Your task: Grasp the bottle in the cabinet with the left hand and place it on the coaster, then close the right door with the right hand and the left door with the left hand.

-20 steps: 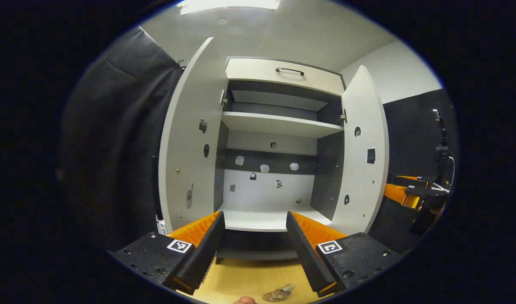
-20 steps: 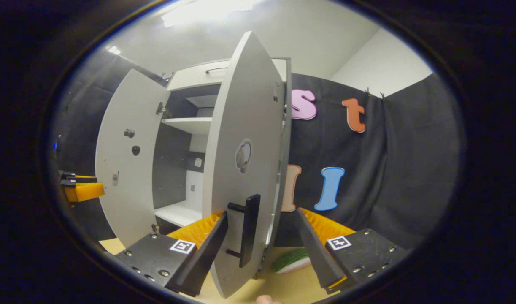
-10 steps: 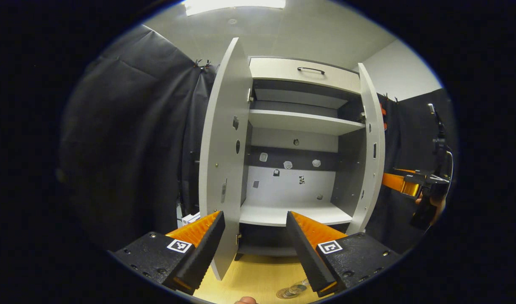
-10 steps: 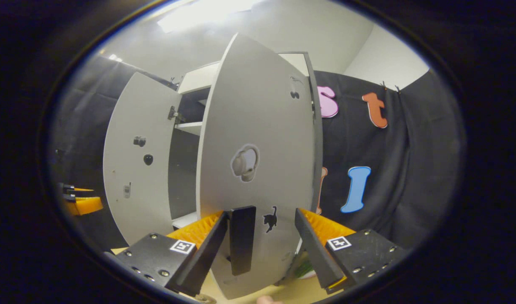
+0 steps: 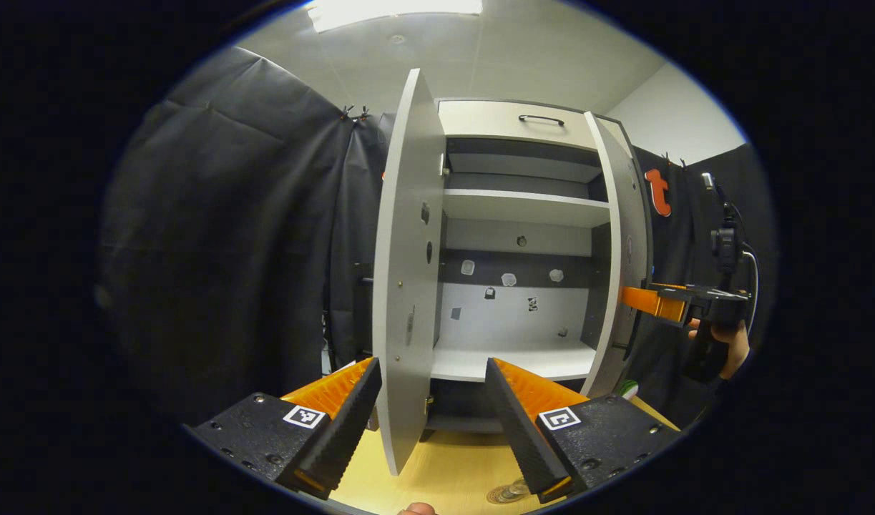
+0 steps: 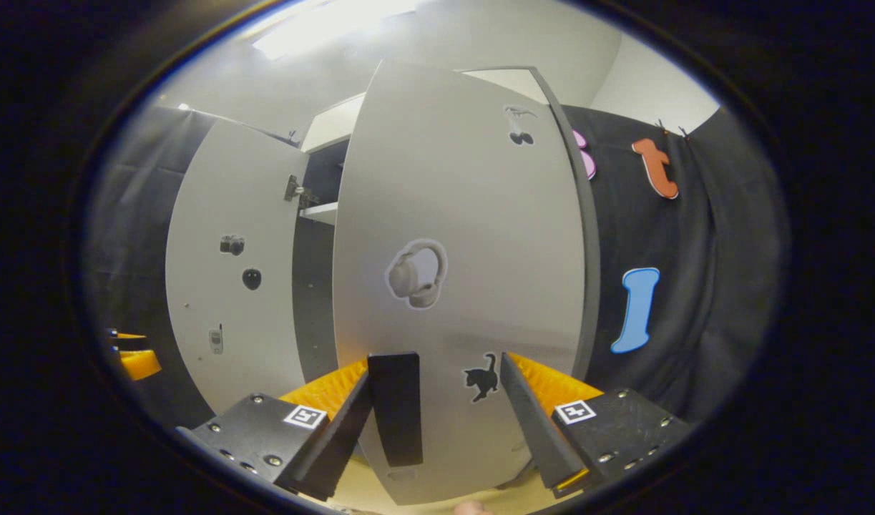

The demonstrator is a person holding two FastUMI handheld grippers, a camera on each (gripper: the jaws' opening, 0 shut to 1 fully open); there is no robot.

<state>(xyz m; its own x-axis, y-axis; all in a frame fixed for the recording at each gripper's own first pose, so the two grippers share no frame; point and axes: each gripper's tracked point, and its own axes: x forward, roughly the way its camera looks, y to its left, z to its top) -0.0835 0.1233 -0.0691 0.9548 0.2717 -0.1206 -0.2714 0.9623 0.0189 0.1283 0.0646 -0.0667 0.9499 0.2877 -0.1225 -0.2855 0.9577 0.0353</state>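
Left gripper [image 5: 431, 422]: lower centre of the left gripper view, fingers spread wide and grasping nothing; the edge of the left door [image 5: 406, 286] stands between them, touching neither.

Right gripper [image 6: 437, 422]: lower centre of the right gripper view, fingers apart, released. The dark handle [image 6: 396, 408] of the right door [image 6: 458, 286] stands just inside its left finger; contact cannot be told. The same gripper appears at the right edge of the left gripper view, held by a hand [image 5: 730, 350], its tips at the outer face of the right door.

Cabinet [image 5: 516, 243]: centre of the left gripper view, both doors partly open, the right one swung well toward shut. White shelves inside, bare; small stickers on the back panel. Drawer with a dark handle [image 5: 541, 119] along the top.

Bottle [image 5: 509, 492]: bottom centre of the left gripper view, only a clear top visible, on the wooden table [image 5: 444, 479] in front of the cabinet. The coaster beneath cannot be made out.

Door stickers: headphones [image 6: 417, 273], cat [image 6: 481, 376].
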